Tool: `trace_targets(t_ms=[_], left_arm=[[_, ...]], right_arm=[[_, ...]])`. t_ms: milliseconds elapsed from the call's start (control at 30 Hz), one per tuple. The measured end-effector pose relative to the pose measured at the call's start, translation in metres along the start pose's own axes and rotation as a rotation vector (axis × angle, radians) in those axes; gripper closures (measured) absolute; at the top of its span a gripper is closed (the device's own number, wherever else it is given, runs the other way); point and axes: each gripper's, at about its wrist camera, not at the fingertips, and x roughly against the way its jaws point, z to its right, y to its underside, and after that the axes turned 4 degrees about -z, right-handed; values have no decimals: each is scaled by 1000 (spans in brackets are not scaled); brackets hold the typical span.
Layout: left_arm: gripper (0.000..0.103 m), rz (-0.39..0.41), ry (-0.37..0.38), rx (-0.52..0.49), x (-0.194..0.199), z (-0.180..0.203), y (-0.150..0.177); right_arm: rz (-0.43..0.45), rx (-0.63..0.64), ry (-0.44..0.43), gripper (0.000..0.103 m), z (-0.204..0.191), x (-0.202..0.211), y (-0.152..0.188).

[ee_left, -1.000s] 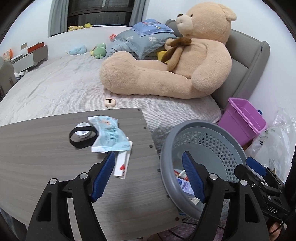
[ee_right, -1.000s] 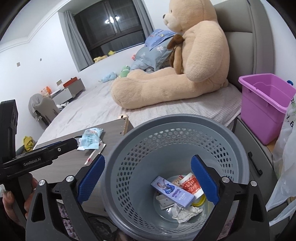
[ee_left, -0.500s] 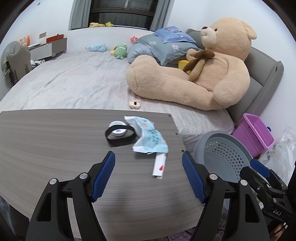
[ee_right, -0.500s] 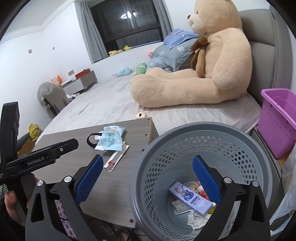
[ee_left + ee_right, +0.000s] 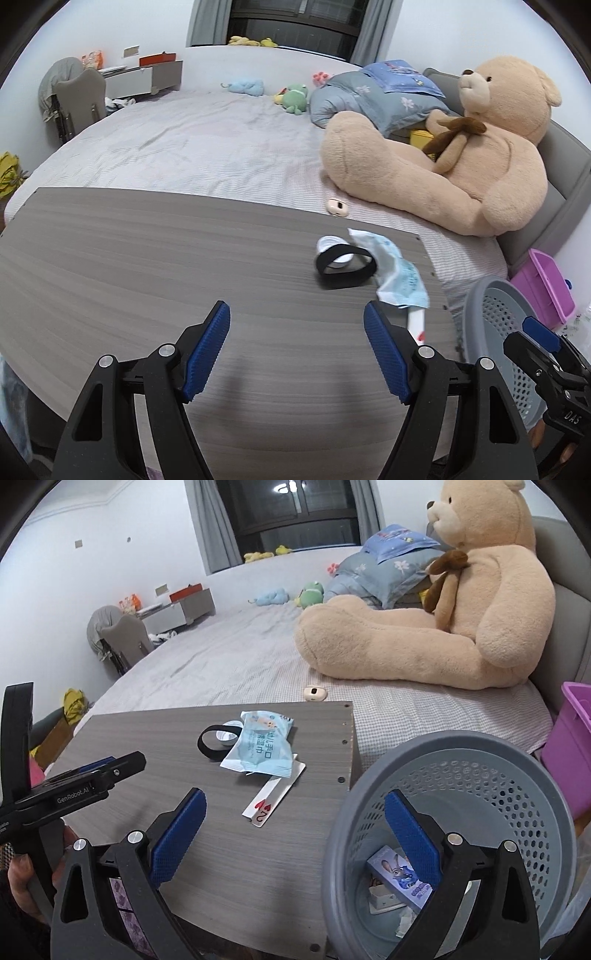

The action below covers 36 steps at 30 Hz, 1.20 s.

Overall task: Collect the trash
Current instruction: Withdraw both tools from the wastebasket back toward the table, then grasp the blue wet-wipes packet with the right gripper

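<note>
**Q:** Fingers of each gripper: how are they standing?

**A:** Both pairs are standing spread with nothing between them. The left gripper (image 5: 297,325) is hovering over the grey wood-grain tabletop (image 5: 147,266); the right gripper (image 5: 293,812) is straddling the table's edge and the rim of the grey perforated plastic waste basket (image 5: 546,794).

**Q:** Where is the trash lying, and what is each view adding?

**A:** A pale blue wet-wipe packet (image 5: 260,747) is lying near the table's right edge, partly covering a white playing card with red hearts (image 5: 275,794) and touching a black elastic loop (image 5: 345,267) that is ringing a small white round object (image 5: 334,249). Only the right wrist view is showing the basket's inside, where a blue cartoon-rabbit box (image 5: 399,877) and crumpled scraps are lying. Only the left wrist view is showing the whole breadth of the tabletop.

**Q:** What is surrounding the work area?

**A:** A large tan plush teddy bear (image 5: 461,158) is sitting on the grey-sheeted bed (image 5: 184,147) behind the table; a purple plastic bin (image 5: 569,746) is standing beside the basket. The right finger (image 5: 410,830) is hiding part of the basket's contents.
</note>
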Motion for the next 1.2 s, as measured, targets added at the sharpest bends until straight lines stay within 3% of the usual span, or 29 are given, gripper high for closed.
trace_targets(t_ms=[400,767,1200], left_arm=[[31,-11,-1,26,-11,-23,-4],[31,-31,16,48,-23,-32,-8],[31,-33,24,64,-25,-39,-11]], right_arm=[[-142,29,9,8,-27,-53,-15],[-165,28,13,8,-40,-85,-46],[-290,-2,18,26,-36,-131,-65]])
